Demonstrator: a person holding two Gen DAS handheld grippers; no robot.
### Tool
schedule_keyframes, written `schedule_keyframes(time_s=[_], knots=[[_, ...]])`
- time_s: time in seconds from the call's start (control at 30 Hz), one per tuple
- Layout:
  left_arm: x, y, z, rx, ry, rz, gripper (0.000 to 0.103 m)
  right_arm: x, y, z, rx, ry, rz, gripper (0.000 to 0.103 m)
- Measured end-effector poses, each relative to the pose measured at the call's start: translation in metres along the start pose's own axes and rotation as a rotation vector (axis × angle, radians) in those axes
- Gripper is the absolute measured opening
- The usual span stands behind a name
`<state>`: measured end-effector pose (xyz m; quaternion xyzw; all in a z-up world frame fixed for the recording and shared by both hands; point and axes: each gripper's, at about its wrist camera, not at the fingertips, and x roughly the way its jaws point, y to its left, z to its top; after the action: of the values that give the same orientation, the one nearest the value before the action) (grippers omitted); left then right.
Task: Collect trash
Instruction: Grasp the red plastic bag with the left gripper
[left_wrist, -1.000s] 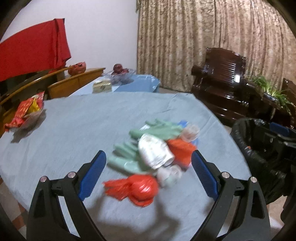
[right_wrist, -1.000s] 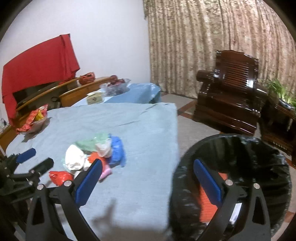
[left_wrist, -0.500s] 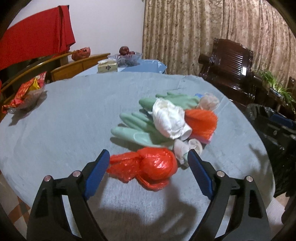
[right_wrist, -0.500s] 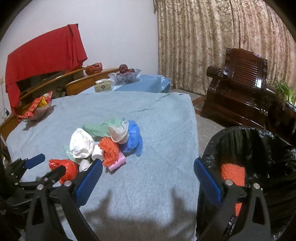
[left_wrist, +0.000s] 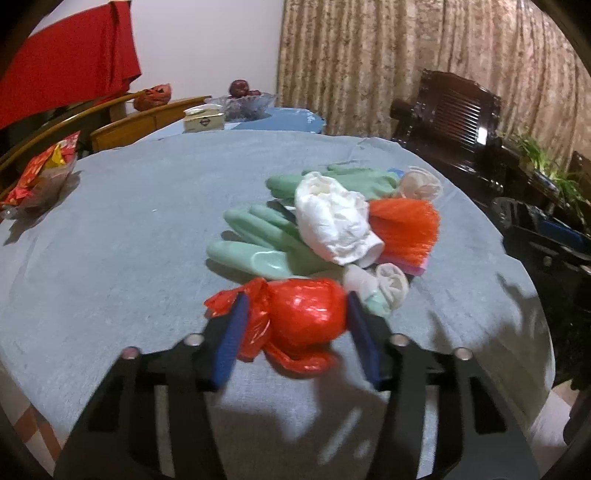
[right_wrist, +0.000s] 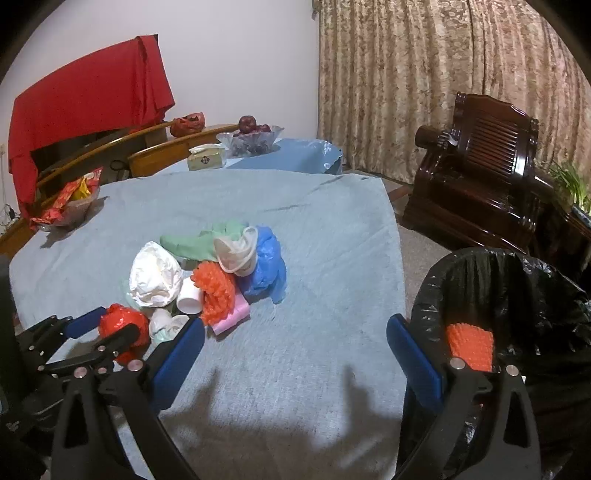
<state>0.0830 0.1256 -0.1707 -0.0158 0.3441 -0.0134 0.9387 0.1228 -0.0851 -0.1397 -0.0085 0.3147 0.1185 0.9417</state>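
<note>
Closing my left tool (left_wrist: 293, 326) around a knotted red bag (left_wrist: 303, 319) at the near edge of the trash pile on the desk (left_wrist: 110, 229), I judge it light, soft and slippery; its round middle grips best. My right tool (right_wrist: 295, 360) gapes empty beside the bin (right_wrist: 517, 280).

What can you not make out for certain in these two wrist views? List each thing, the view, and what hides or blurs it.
- Bin: the right wrist view shows one orange item; the black liner and right gripper hide the rest.
- Tissue box label: too small in both views.
- Left gripper, jaws closing around the red bag: whether the pads press it is unclear, blurred.
- Green gloves: partly under the white wad.
</note>
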Motion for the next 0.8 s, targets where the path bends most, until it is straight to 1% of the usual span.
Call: schedule_keyframes(time_s=[0.17,0.27,0.43,0.7,0.77,0.8], knots=[[-0.003,0.001,-0.001,-0.017,0.004,-0.029,0.035,0.001,0.004,0.002,-0.011,0.002,0.004,0.097],[-0.006,0.002,0.000,-0.023,0.004,-0.033,0.032,0.002,0.006,0.003,-0.014,0.001,0.006,0.097],[-0.021,0.007,0.004,-0.043,-0.029,-0.027,0.031,-0.001,0.011,0.009,-0.018,-0.015,0.018,0.097],[-0.044,0.017,0.026,-0.059,-0.103,0.012,0.031,0.004,0.019,0.025,-0.023,-0.046,0.036,0.097],[-0.044,0.018,0.031,-0.064,-0.109,0.021,0.031,0.007,0.020,0.029,-0.024,-0.051,0.037,0.095],[-0.043,0.019,0.032,-0.068,-0.110,0.023,0.031,0.008,0.021,0.031,-0.026,-0.051,0.036,0.093]])
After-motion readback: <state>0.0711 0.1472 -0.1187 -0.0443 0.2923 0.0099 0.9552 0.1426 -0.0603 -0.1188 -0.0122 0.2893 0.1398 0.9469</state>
